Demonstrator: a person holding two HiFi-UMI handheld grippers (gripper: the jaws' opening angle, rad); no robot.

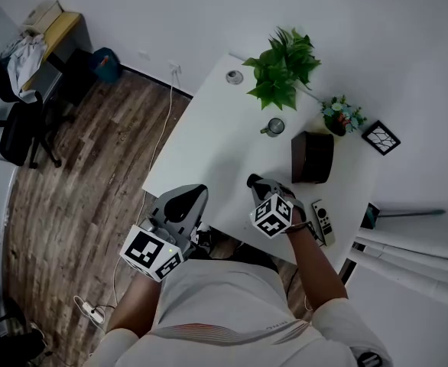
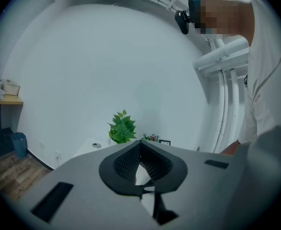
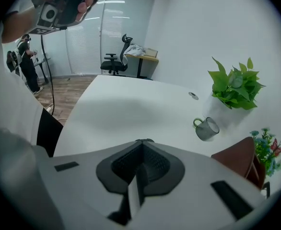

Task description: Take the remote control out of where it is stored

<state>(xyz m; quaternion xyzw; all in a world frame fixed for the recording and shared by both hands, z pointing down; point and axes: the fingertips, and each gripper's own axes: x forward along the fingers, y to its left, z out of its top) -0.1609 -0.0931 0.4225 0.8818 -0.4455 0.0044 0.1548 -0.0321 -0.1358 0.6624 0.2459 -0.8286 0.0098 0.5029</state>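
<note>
A slim grey remote control (image 1: pixel 323 222) lies flat on the white table (image 1: pixel 209 140) near its right front edge, just right of my right hand. A dark brown box (image 1: pixel 313 157) stands behind it, and it also shows as a brown box (image 3: pixel 240 158) at the right of the right gripper view. My right gripper (image 1: pixel 254 182) hangs over the table's front part, angled down, jaws shut with nothing between them (image 3: pixel 141 143). My left gripper (image 1: pixel 196 192) is held at the table's front left edge, roughly level, its jaws together and empty (image 2: pixel 140 142).
A leafy potted plant (image 1: pixel 284 66), a grey mug (image 1: pixel 274 127), a small flower pot (image 1: pixel 341 116) and a framed picture (image 1: pixel 381 137) sit at the table's far side. A black office chair (image 1: pixel 16 132) and a cable stand on the wooden floor to the left.
</note>
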